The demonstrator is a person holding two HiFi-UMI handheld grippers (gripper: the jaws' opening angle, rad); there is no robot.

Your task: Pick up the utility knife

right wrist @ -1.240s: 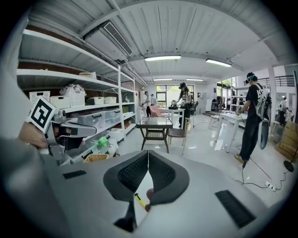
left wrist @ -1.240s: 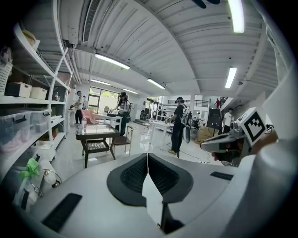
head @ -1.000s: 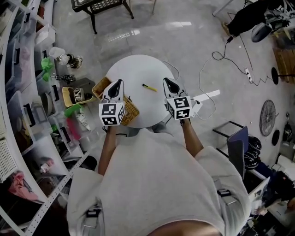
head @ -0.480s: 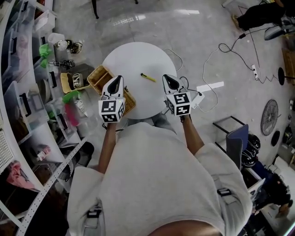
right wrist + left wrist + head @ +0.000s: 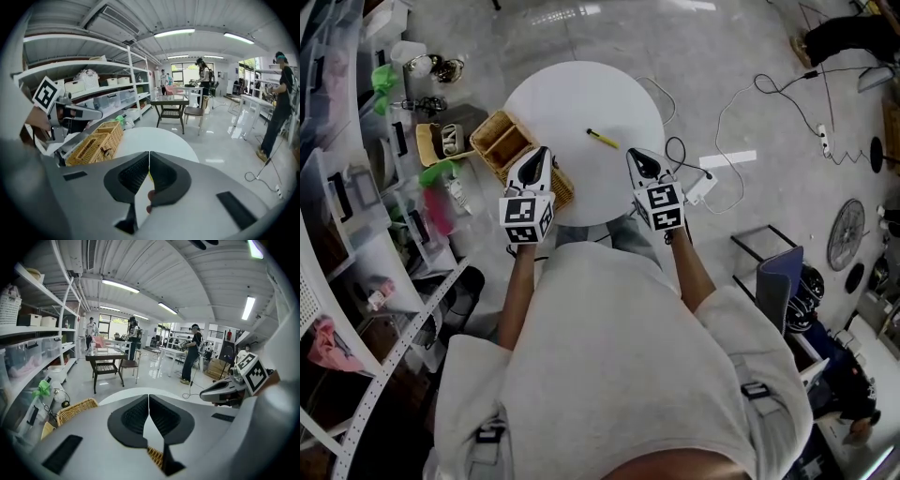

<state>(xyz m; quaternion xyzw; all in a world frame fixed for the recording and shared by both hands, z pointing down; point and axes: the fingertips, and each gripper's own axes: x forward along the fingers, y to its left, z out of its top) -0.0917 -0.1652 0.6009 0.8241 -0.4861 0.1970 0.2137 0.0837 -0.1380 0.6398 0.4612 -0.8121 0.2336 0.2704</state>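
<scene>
Person wears a pale grey short-sleeved shirt (image 5: 619, 366), cut loose and wide. Black buckled strap (image 5: 490, 433) sits on the shirt's left shoulder, a second strap (image 5: 753, 391) on its right. Beyond the shirt's collar end: left gripper (image 5: 542, 157) and right gripper (image 5: 634, 157), both light grey shells with black ribbed jaw pads. Each carries a white cube (image 5: 525, 217) printed with black square markers.

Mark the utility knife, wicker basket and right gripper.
utility knife (image 5: 603, 139), head view, middle of its yellow body.
wicker basket (image 5: 115, 139), right gripper view, side wall.
right gripper (image 5: 632, 155), head view, between its closed fingertips.
</scene>
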